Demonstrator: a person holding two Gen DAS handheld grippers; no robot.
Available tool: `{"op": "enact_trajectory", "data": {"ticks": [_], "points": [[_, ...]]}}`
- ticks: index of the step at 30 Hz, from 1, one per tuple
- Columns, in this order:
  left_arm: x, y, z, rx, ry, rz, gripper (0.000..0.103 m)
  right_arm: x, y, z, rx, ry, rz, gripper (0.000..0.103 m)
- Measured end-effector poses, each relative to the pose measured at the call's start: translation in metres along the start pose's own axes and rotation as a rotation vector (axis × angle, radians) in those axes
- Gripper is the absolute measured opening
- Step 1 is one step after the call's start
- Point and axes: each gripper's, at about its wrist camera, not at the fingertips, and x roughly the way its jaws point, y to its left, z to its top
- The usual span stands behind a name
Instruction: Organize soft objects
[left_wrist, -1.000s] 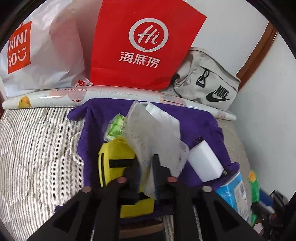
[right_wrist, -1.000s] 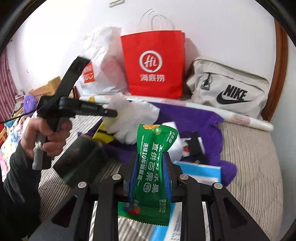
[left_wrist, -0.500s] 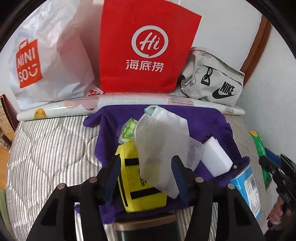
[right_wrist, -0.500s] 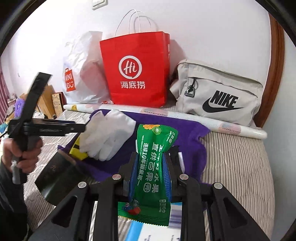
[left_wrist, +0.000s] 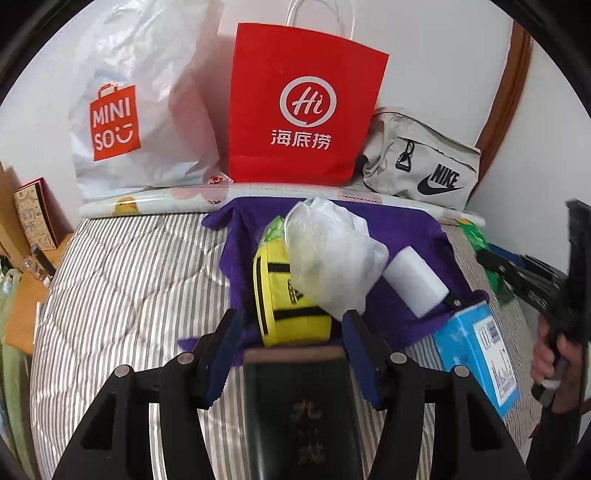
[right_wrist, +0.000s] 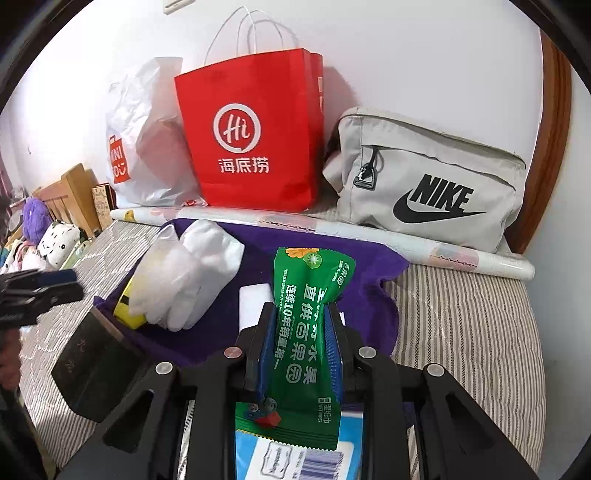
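Left gripper (left_wrist: 290, 343) standing wide, jaws just opened, nothing pressed between the 2 blue pads. White gloves (left_wrist: 332, 258) lying free beyond the fingertips, draped over a yellow Adidas pouch (left_wrist: 284, 302) on the purple towel (left_wrist: 402, 229). Between the open jaws, close to the lens, only a dark green box (left_wrist: 299, 406) with gold characters, its far end just before the pouch. Small green packet (left_wrist: 273, 230) peeking out behind the pouch, partly under the gloves. White block (left_wrist: 415, 280) to the right of the gloves on the same towel, and a blue box (left_wrist: 476, 358) at the towel's near right corner.

Right gripper (right_wrist: 299, 332) narrowed and clamped on a green wet wipes pack (right_wrist: 306, 332), pads pinching its middle so the pack narrows there; top end standing up beyond the fingertips, bottom end hanging toward the lens above the blue box (right_wrist: 295, 450). From this side, white gloves (right_wrist: 188, 273) up and left of the gripper, well clear of it, with the left gripper (right_wrist: 40, 288) at the far left edge.

Striped mattress (left_wrist: 122, 295) beneath everything. Along the wall: white Miniso bag (left_wrist: 140, 122), red Haidilao paper bag (left_wrist: 303, 110), grey Nike bag (right_wrist: 432, 177), with a rolled printed sheet (right_wrist: 406, 240) lying in front of them.
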Motion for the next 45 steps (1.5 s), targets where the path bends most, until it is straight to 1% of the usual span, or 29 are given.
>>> {"op": "enact_trajectory", "data": {"ticks": [5, 8, 11, 20, 25, 31, 33, 38, 39, 41, 45], "points": [[-0.016, 0.000, -0.014, -0.024, -0.018, -0.029, 0.054, 0.012, -0.004, 0.005, -0.005, 0.012, 0.006, 0.026], [-0.014, -0.003, -0.019, -0.038, -0.015, -0.049, 0.054, 0.024, -0.006, 0.009, -0.006, 0.026, 0.006, 0.026], [-0.009, -0.007, -0.019, -0.033, -0.006, -0.053, 0.054, 0.034, -0.008, 0.013, -0.008, 0.038, 0.009, 0.026], [0.006, -0.008, -0.016, -0.032, 0.010, -0.068, 0.054, 0.074, -0.015, 0.016, -0.020, 0.127, 0.042, 0.026], [0.014, -0.008, -0.016, -0.035, 0.026, -0.077, 0.054, 0.099, -0.018, 0.016, -0.051, 0.184, 0.019, 0.026], [0.022, -0.009, -0.014, -0.017, 0.033, -0.076, 0.054, 0.122, -0.014, 0.018, -0.100, 0.241, 0.042, 0.026], [0.027, -0.007, -0.013, -0.023, 0.045, -0.070, 0.054, 0.130, -0.014, 0.020, -0.106, 0.268, 0.038, 0.026], [0.031, -0.003, -0.012, -0.035, 0.050, -0.076, 0.054, 0.140, -0.012, 0.022, -0.111, 0.301, 0.038, 0.026], [0.032, -0.002, -0.011, -0.038, 0.052, -0.075, 0.054, 0.142, -0.013, 0.022, -0.120, 0.317, 0.054, 0.027], [0.032, 0.000, -0.012, -0.041, 0.055, -0.079, 0.054, 0.146, -0.013, 0.022, -0.119, 0.340, 0.054, 0.029], [0.031, 0.001, -0.013, -0.042, 0.065, -0.079, 0.054, 0.145, -0.015, 0.022, -0.124, 0.345, 0.026, 0.036]]}}
